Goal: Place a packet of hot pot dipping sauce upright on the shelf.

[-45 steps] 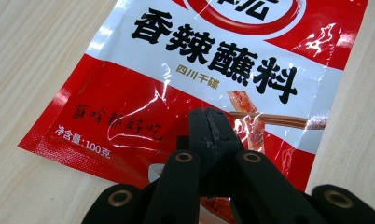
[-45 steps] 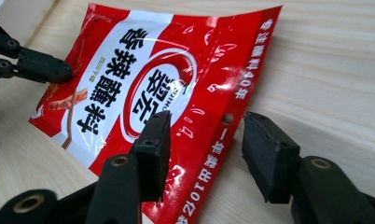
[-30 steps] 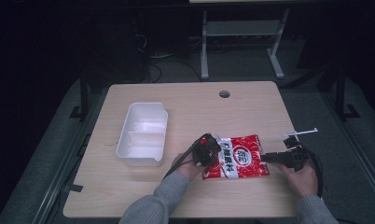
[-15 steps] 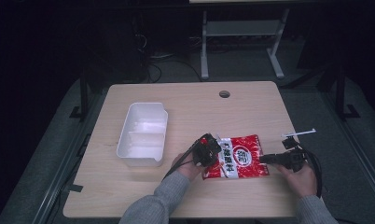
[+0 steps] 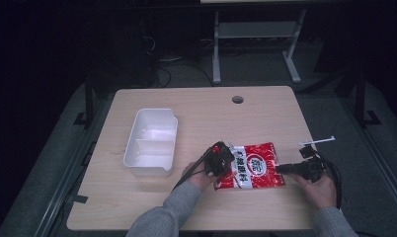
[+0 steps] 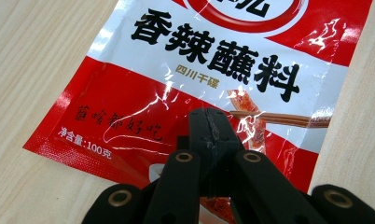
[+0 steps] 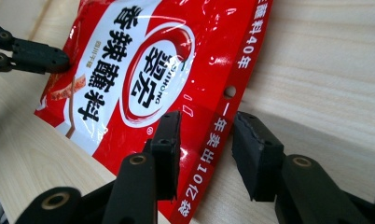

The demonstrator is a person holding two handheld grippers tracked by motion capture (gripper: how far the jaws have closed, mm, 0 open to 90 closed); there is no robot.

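On table | red pouch [image 7: 143, 84] label "100克" (brand perhaps "CUIHONG") | left claw [image 6: 209, 135] clamps it

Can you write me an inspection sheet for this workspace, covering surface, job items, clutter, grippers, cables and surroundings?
Surface: light wooden table with a round hole near its far edge.
Job's things: red sauce packet lying flat.
Clutter: white two-compartment tray, empty.
Grippers: left gripper shut, tips on the packet's end; right gripper has just been closing, straddling the opposite edge with a gap.
Cables: black cables trail from both grippers.
Surroundings: dark floor, metal stand beyond the table.
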